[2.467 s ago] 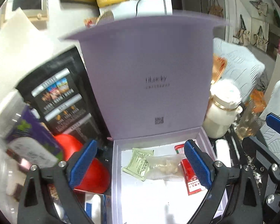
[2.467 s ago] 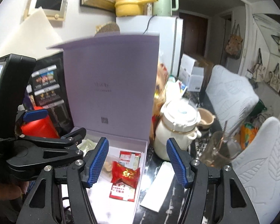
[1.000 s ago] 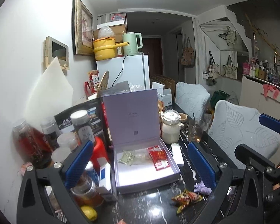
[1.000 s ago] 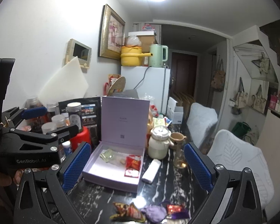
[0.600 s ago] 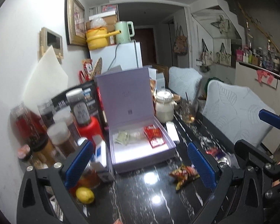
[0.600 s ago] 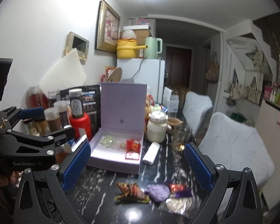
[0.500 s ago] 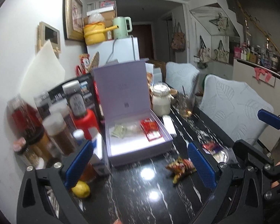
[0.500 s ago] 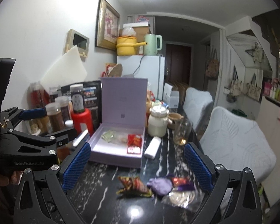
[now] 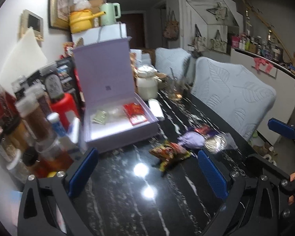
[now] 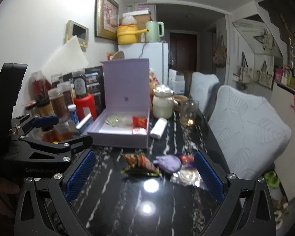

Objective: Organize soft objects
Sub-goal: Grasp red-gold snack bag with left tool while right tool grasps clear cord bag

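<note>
Both jaws are standing released, gripping nothing. The left gripper (image 9: 147, 169) and right gripper (image 10: 142, 174) are hovering over the black table (image 10: 167, 206). Ahead, a snack packet (image 10: 140, 164), purple pouch (image 10: 169, 163) and clear bag (image 10: 186, 175) are lying together, near the open lilac box (image 10: 120, 131) that is holding three sachets.
</note>
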Available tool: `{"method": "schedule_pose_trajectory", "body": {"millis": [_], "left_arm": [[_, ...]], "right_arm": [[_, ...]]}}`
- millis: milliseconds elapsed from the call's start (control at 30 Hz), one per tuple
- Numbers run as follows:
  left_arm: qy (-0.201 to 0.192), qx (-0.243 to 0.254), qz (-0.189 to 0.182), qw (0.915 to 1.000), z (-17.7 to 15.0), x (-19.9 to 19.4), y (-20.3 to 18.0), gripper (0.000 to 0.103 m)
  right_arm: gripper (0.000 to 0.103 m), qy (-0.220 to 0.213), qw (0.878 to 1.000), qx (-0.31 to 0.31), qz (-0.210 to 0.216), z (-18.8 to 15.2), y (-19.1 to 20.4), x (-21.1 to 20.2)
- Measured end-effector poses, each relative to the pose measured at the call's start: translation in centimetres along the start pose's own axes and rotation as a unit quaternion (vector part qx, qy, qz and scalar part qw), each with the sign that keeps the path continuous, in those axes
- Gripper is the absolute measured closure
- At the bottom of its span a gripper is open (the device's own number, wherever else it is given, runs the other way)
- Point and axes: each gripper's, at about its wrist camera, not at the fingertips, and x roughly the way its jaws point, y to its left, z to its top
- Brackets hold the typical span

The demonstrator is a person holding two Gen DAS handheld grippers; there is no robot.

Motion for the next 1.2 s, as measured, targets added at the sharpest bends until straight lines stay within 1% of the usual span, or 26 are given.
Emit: {"method": "schedule_pose_trajectory", "body": {"millis": [200,300,533,767,1000,1200], "left_arm": [[0.023,-0.007,-0.031,0.9992,-1.2,2.4,-1.1,0.001],[0.034,-0.019,-0.048,0.9981,-1.5,3.8,-1.3,0.001],[0.058,-0.037,-0.062,0.9957,-1.9,7.1,-2.2,0.001],[0.088,-0.045,-0.061,0.9932,-2.2,10.8,-3.1,0.001],[0.115,-0.074,-0.054,0.9891,-2.0,14.4,-2.9,0.001],[0.131,-0.099,-0.053,0.985,-1.5,16.9,-2.6,0.001]], "right_arm": [[0.001,0.021,1.0,0.022,-0.005,-2.0,-2.2,0.7],[0.001,0.033,0.999,0.031,-0.009,-2.9,-3.4,1.5],[0.001,0.052,0.997,0.049,-0.009,-4.4,-5.7,3.3],[0.001,0.068,0.996,0.053,-0.01,-5.4,-7.4,5.5],[0.001,0.085,0.994,0.061,-0.014,-6.0,-9.3,7.8],[0.001,0.112,0.991,0.07,-0.017,-6.4,-10.7,10.1]]}}
